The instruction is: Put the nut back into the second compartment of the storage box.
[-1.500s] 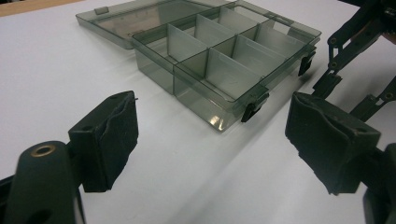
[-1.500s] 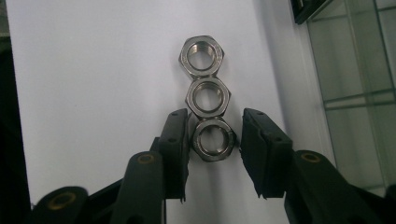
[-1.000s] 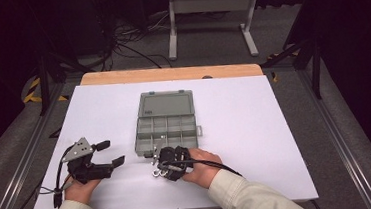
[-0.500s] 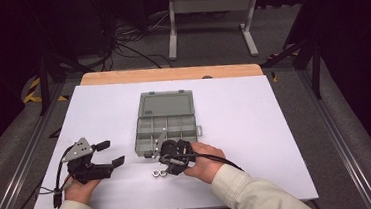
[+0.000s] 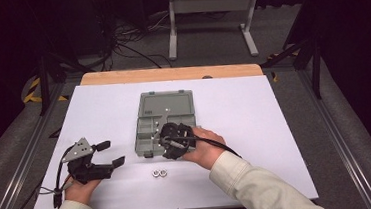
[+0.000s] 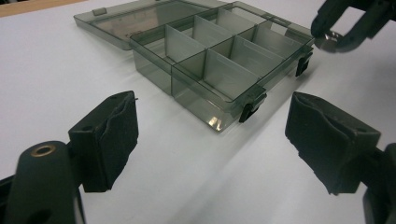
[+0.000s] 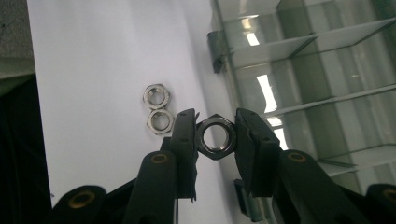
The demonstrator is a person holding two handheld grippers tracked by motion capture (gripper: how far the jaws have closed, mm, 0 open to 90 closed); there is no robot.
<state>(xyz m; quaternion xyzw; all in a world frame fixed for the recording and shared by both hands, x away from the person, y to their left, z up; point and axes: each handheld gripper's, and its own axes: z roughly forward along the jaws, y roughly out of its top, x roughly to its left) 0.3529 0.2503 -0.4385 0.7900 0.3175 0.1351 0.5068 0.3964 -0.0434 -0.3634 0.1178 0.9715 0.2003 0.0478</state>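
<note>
Right gripper (image 7: 215, 135) now higher with nut (image 7: 215, 136), over white table (image 5: 254, 109).

The left gripper (image 5: 108, 153) rests low at the near left, its jaws spread wide with nothing between them. The right gripper (image 7: 214, 135) sits nearer the middle — held from the right, jaws clamped on a hex nut (image 7: 215, 136).
</note>
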